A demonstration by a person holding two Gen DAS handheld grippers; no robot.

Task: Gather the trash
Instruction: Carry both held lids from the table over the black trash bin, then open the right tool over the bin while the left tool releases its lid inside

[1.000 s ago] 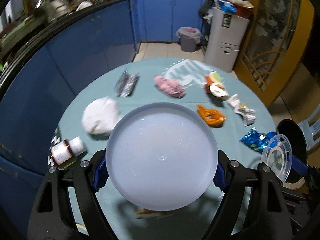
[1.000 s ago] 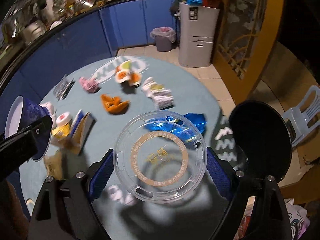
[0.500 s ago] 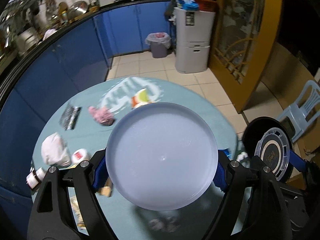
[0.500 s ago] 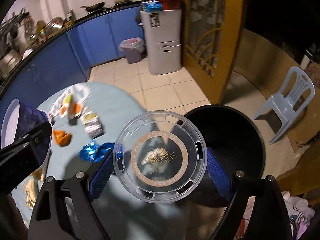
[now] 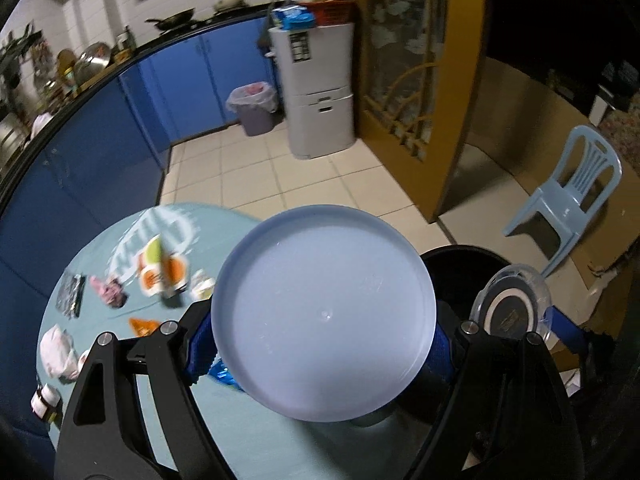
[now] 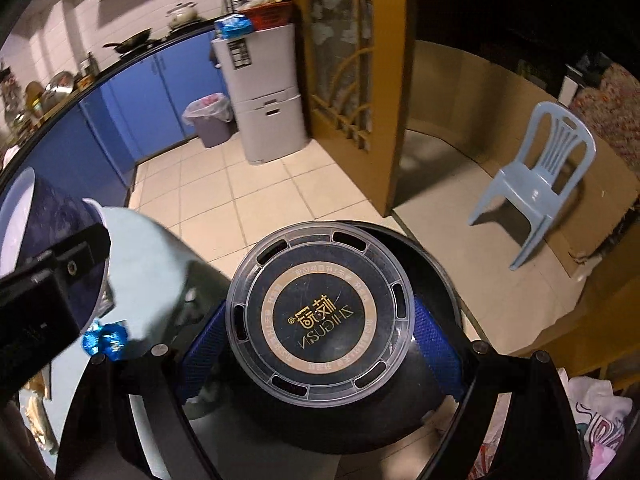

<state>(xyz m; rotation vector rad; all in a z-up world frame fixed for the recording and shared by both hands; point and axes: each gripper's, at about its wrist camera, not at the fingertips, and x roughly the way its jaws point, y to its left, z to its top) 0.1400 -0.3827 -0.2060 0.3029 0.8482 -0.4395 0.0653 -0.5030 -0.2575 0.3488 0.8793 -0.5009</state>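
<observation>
left gripper (image 5: 323,350): clamped on bowl (image 5: 322,312), beside bin (image 6: 432,264) | right gripper (image 6: 318,334): clamped on lid (image 6: 319,312), above bin

Both wrist views downward, sharing black bin (image 5: 460,264) (image 6: 440,280)

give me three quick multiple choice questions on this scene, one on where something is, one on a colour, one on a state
1. Where is the clear lid in the right wrist view?
A. lying on the table
B. over the black bin
C. on the plastic chair

2. What colour is the plastic chair?
A. red
B. light blue
C. black

3. What is the state of the left gripper?
A. open with nothing in it
B. shut on a bottle
C. shut on the pale bowl

Key: 1 B, the bin's dark opening shows directly behind the lid. 2 B, the whole chair is pale blue. 3 C, both blue pads press the bowl's sides.
</observation>
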